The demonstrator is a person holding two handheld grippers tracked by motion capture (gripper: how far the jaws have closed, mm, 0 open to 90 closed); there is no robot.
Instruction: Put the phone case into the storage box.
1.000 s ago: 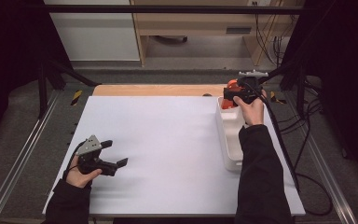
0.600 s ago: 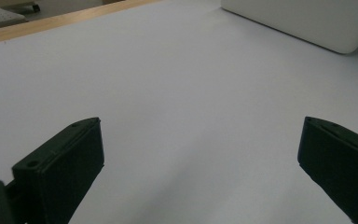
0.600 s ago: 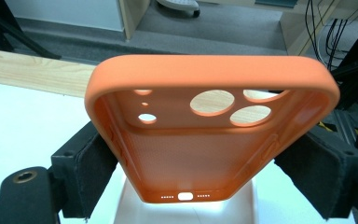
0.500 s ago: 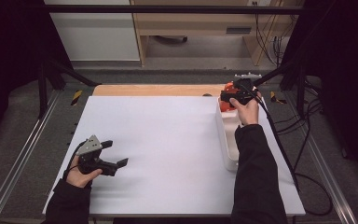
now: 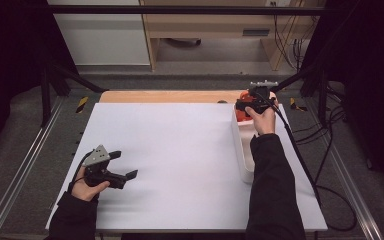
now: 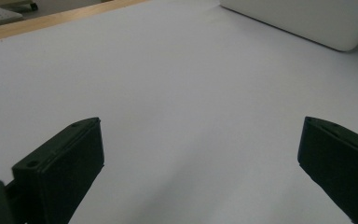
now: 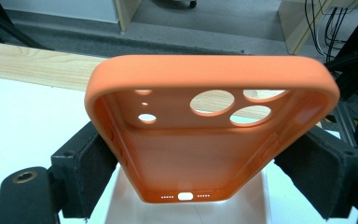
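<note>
Near edge, left gripper (image 5: 122,175): jaws wide apart, nothing between them, low over bare white table (image 5: 180,150). Farther right, white tray (image 5: 243,155). At its far end, right gripper (image 7: 200,154) clamped on orange phone case (image 7: 209,135), pads on both long sides, above tray.

Lab or test-bench setting. White work table (image 5: 180,150) with a bare wooden strip (image 5: 165,96) along its far edge, standing on grey carpet (image 5: 35,165). Metal rails (image 5: 20,170) run beside the left and right edges of the table. Black curtains (image 5: 10,45) hang on both sides. Loose cables (image 5: 330,150) trail on the floor off the right edge. Plain wooden furniture (image 5: 205,25) stands beyond the far edge.
</note>
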